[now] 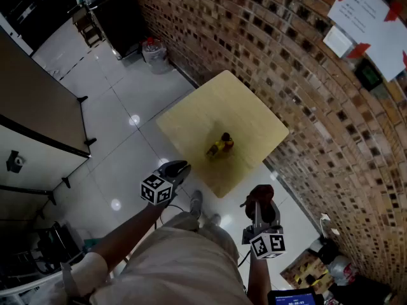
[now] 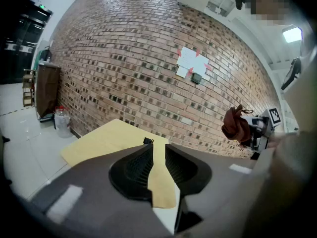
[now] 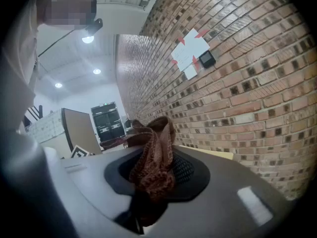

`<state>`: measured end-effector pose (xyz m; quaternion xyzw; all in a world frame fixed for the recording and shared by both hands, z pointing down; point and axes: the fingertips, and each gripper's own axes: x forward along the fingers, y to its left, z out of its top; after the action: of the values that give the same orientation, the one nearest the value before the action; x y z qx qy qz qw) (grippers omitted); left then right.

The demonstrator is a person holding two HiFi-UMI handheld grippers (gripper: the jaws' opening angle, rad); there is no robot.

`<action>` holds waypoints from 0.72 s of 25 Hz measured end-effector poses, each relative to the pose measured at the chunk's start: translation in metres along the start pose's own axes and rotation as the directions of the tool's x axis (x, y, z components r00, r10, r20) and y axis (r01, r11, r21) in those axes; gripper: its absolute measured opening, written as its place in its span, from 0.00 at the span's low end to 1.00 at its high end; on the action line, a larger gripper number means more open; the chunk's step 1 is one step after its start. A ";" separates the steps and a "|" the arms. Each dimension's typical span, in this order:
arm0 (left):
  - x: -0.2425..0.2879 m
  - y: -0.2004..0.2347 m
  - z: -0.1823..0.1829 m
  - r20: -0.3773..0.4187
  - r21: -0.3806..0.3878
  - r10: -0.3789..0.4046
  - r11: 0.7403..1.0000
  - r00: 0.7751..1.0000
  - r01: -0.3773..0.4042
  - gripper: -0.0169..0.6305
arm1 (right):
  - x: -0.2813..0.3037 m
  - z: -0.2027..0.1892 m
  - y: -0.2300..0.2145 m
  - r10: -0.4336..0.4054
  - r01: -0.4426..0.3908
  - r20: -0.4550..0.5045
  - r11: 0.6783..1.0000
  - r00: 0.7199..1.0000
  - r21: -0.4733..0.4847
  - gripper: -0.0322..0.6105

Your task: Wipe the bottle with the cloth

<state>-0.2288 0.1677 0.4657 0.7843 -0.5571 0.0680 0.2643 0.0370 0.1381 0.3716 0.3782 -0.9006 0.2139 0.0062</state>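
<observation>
A small yellow bottle with a dark top stands near the middle of the pale wooden table. My left gripper hangs short of the table's near edge. In the left gripper view its jaws stand a narrow gap apart with nothing between them, and only a dark tip of the bottle shows above them. My right gripper is held back from the table's near right corner. It is shut on a bunched brown cloth, which also shows as the brown cloth in the left gripper view.
The table stands against a brick wall with taped papers. A clear plastic jug and a dark cabinet stand along the wall beyond it. A brown partition is at the left, and boxes lie at lower right.
</observation>
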 end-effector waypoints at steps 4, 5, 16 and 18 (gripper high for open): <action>-0.003 -0.034 -0.012 -0.009 -0.017 0.011 1.000 1.000 -0.011 0.16 | -0.028 0.005 -0.023 0.009 -0.009 -0.003 1.000 1.000 0.003 0.20; -0.003 -0.042 -0.015 -0.014 -0.019 0.009 1.000 1.000 -0.010 0.16 | -0.033 0.004 -0.028 0.015 -0.015 -0.005 1.000 1.000 0.005 0.20; -0.015 -0.044 -0.030 -0.040 -0.065 0.096 0.993 0.995 -0.099 0.21 | -0.019 -0.008 -0.041 0.100 -0.100 -0.036 0.995 0.994 0.006 0.20; -0.003 -0.038 -0.026 -0.051 -0.069 0.085 0.994 0.995 -0.088 0.22 | -0.008 -0.009 -0.044 0.097 -0.096 -0.035 0.995 0.995 0.014 0.20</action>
<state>-0.1900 0.1921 0.4738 0.7478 -0.5861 0.0782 0.3019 0.0717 0.1197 0.3952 0.3304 -0.9163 0.2262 0.0095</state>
